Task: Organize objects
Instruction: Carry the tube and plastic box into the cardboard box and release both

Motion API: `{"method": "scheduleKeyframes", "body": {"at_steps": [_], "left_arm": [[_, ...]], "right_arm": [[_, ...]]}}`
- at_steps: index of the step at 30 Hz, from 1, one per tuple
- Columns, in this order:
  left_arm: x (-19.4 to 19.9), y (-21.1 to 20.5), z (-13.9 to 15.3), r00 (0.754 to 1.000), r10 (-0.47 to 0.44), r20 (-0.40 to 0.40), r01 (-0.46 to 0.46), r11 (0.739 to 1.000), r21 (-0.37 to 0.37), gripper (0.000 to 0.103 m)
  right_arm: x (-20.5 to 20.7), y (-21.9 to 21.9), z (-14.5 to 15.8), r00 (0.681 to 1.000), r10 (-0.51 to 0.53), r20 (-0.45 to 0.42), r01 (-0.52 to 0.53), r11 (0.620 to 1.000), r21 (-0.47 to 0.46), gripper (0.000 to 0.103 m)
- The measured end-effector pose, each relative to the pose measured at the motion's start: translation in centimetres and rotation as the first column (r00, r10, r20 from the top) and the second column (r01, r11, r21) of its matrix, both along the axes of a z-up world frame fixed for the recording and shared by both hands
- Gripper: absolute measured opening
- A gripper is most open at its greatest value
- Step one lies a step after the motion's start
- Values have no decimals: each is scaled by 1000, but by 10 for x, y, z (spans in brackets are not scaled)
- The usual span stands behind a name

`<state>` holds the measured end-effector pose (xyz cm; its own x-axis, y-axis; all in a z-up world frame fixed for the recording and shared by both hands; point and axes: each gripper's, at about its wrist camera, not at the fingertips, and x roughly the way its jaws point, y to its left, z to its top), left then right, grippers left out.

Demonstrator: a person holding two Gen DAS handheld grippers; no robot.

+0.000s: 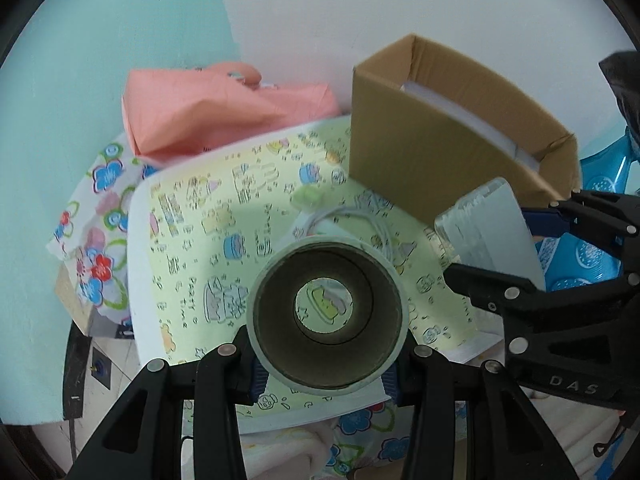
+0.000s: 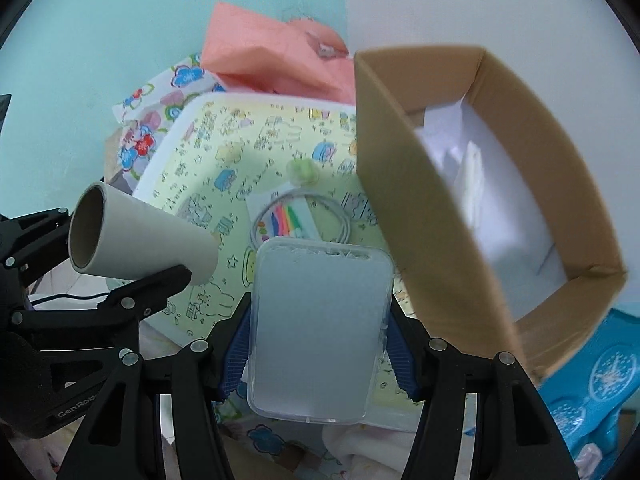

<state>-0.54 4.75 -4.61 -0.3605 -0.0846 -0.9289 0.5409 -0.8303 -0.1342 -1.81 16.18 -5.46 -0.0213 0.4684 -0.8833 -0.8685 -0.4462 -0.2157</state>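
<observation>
My left gripper (image 1: 326,378) is shut on a grey cardboard tube (image 1: 328,316), held end-on above the yellow cartoon-print board (image 1: 192,248); the same tube (image 2: 144,240) shows at the left of the right wrist view. My right gripper (image 2: 320,356) is shut on a clear plastic case (image 2: 320,328), gripped by its long sides; this case (image 1: 492,228) also appears at the right of the left wrist view. An open cardboard box (image 2: 460,200) with white packing inside stands to the right. On the board lie a coiled white cable (image 2: 340,220), a card with coloured stripes (image 2: 288,216) and a small green object (image 2: 302,170).
A pink cloth (image 1: 216,108) is heaped at the back against the teal wall (image 1: 80,80). A flower-print cloth (image 1: 100,224) lies under the board at the left. A blue plastic stool (image 2: 600,380) stands beside the box (image 1: 452,124) at the right.
</observation>
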Motion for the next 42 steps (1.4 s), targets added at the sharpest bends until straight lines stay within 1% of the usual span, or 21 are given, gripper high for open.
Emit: {"method": "scheduleKeyframes", "body": {"at_steps": [4, 7, 11, 15, 17, 20, 23, 34, 36, 40, 42], "left_arm": [[-9, -2, 19, 1000, 3, -23, -3, 1000, -8, 45], [-19, -2, 32, 999, 2, -42, -2, 1000, -12, 45], [-33, 1, 42, 999, -19, -44, 18, 999, -29, 45], [-49, 4, 53, 997, -37, -62, 35, 999, -41, 45], [-59, 6, 57, 996, -49, -78, 45, 998, -45, 45], [-74, 9, 60, 995, -64, -80, 61, 997, -44, 45], [-91, 13, 63, 993, -87, -80, 83, 995, -56, 45], [-138, 15, 65, 984, -139, -107, 134, 989, -55, 45], [-144, 14, 64, 983, -146, -109, 141, 989, -48, 45], [-157, 14, 63, 982, -162, -100, 157, 986, -58, 45], [-162, 13, 63, 982, -157, -105, 152, 987, -50, 45]], "right_arm": [[7, 3, 23, 999, -1, -46, 2, 1000, 12, 62], [12, 4, 37, 999, -4, -39, 6, 999, 37, 62], [21, 7, 51, 999, -33, -31, 34, 998, 46, 62], [34, 9, 64, 998, -52, -30, 54, 997, 60, 63], [43, 11, 70, 997, -67, -37, 70, 995, 73, 62], [57, 16, 79, 994, -94, -50, 98, 991, 87, 63], [69, 21, 84, 991, -121, -55, 125, 987, 96, 63], [106, 43, 96, 972, -223, -71, 230, 967, 110, 63], [111, 48, 97, 968, -239, -81, 247, 962, 112, 63], [121, 55, 97, 958, -262, -112, 274, 956, 108, 63], [125, 59, 96, 954, -273, -122, 286, 953, 102, 63]]}}
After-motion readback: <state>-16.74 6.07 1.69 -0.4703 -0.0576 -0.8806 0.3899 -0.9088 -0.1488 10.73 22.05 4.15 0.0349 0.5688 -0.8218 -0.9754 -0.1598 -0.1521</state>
